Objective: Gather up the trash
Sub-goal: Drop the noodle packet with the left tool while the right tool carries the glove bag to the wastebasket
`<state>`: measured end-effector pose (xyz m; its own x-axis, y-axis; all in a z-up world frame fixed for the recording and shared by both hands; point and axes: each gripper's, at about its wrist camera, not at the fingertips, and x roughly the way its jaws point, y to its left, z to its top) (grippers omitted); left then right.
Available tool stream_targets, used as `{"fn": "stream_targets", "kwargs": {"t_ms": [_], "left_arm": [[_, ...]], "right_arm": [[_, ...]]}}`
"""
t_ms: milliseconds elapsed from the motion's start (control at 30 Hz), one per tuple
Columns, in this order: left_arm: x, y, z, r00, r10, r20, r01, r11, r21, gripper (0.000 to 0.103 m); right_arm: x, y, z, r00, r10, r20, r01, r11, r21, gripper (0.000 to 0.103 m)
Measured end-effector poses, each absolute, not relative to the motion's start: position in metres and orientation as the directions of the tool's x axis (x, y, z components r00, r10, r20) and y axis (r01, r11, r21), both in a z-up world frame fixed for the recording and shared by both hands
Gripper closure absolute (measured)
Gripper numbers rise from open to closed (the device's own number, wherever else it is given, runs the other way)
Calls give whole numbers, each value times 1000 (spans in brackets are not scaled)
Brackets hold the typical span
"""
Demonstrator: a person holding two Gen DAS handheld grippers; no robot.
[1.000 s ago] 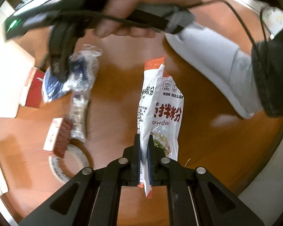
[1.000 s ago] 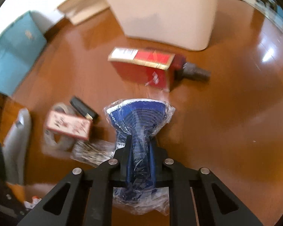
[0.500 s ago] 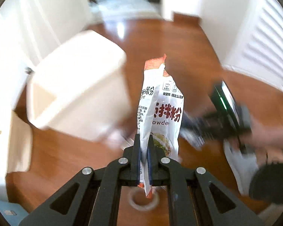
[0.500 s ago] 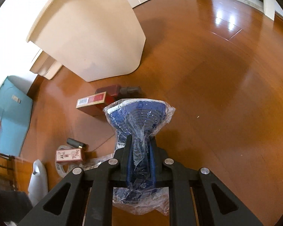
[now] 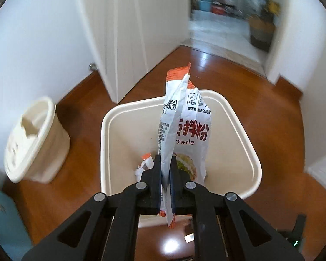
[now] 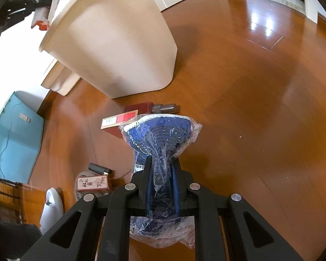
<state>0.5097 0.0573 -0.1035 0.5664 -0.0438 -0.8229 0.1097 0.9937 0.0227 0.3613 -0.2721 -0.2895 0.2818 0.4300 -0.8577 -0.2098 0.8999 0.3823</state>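
My left gripper (image 5: 165, 159) is shut on a white and orange food pouch (image 5: 184, 128), held upright over the open cream trash bin (image 5: 241, 130). A smaller orange-tipped wrapper (image 5: 144, 163) lies inside the bin. My right gripper (image 6: 160, 162) is shut on a blue item in clear plastic wrap (image 6: 160, 134), hanging above the wooden floor in front of the same bin (image 6: 119, 43). In the right wrist view the left gripper (image 6: 35, 4) shows at the top left with the pouch (image 6: 43, 15) above the bin's rim.
On the floor lie a red box (image 6: 121, 119), a dark cylinder (image 6: 166, 108), a small printed box (image 6: 92, 182) on a tape roll, and a black item (image 6: 97, 168). A round cream lidded bin (image 5: 32, 141) stands left. A teal box (image 6: 15, 137) and a white shoe (image 6: 51, 208) sit nearby.
My left gripper swung up from the floor litter to above the bin, still holding the pouch. The right gripper lifted slightly and rolled, then held still with the blue item.
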Motion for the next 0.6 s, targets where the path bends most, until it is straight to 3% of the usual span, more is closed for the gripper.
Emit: {"fn": "stream_targets", "kwargs": {"t_ms": [67,100,133,200,467,600], "left_arm": [[511,56,-112,570,-17,-822,76,997,32,93],[512,57,-114,570,5,-821,63,997,49,79],[511,58,-115,568,8,-823,57,997,50,44],[506,62,-113,578,-18,-816,56,998,18,0],[471,66,-102,560,-42,-827,122,992,32,0],[406,67,-139,454,-5,-891,214,971,104,0]], "right_arm": [[362,-275,-289,284,428,-858,-202,902,382,88],[362,-274,-290,286,426,-858,-199,903,382,88],[362,-274,-289,289,424,-858,-197,904,380,88],[361,-274,-288,293,421,-858,-195,905,378,88],[363,-274,-269,344,409,-845,-198,911,361,88],[381,-283,-231,429,414,-803,-194,910,365,88]]}}
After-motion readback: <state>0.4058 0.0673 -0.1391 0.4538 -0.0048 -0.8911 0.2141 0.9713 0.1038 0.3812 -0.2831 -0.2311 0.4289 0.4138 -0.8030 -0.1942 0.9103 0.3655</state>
